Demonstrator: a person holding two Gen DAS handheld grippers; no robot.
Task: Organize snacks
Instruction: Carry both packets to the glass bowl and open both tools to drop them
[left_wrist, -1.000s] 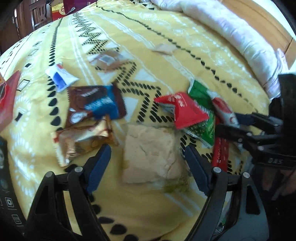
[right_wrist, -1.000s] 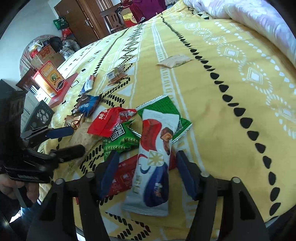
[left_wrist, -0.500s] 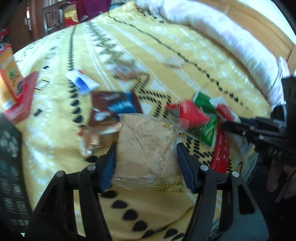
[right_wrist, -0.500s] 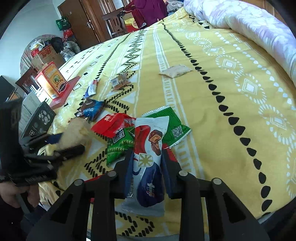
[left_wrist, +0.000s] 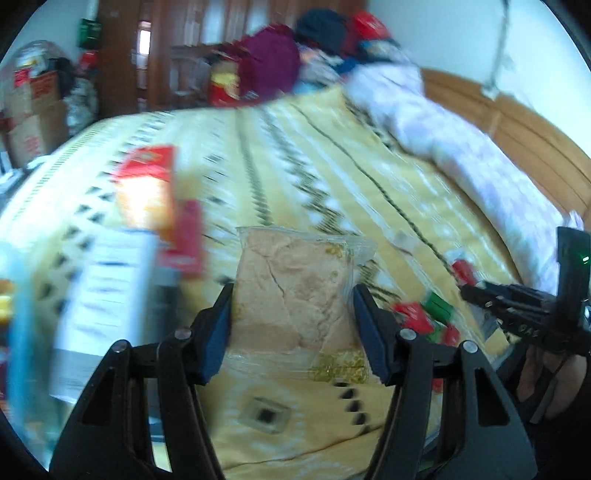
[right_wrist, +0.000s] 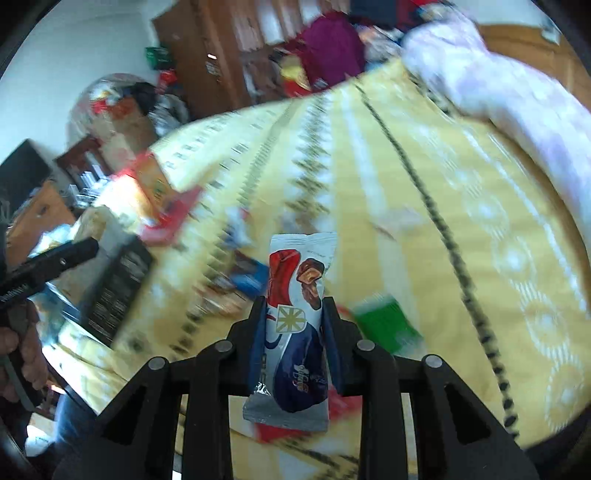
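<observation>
Lettering nowhere legible: both views heavily motion-blurred. Left wrist view, from the left: pale box (left_wrist: 107, 295) with rows of unreadable print at the near left edge; beyond it, red-and-yellow carton (left_wrist: 146, 184) standing on the bedspread (left_wrist: 314, 155), design smeared. Centre: left gripper (left_wrist: 291, 317) clenched on clear-wrapped flatbread packet (left_wrist: 295, 295), blue pads pressing both long sides, packet lifted clear of the bed and held upright; gold pattern on its lower seal, no words made out. Jaws recently closing, packet between them. Right of that: red and green snack packets (left_wrist: 428, 317) lying on the bedspread, print not resolvable; far right, the other gripper seen side-on. Right wrist view, from the left: black box (right_wrist: 118, 291) with fine white text, too small to read, at the bed's near left edge; blue-wrapped snack (right_wrist: 251, 275) blurred on the cover. Centre: right gripper (right_wrist: 295, 332) squeezed tight on white, red and blue snack bar wrapper (right_wrist: 295, 317), raised off the bed; gold star emblem and chocolate picture visible, brand script on the dark lower part illegible. Right: green packet (right_wrist: 388, 325) on the cover. Surface: yellow bedspread with white bands and black zigzag rows; pale quilt (right_wrist: 517, 88) along the far right edge. Room: wooden headboard (left_wrist: 517, 122), brown wardrobe (right_wrist: 221, 48), heaped clothes, cardboard boxes.
</observation>
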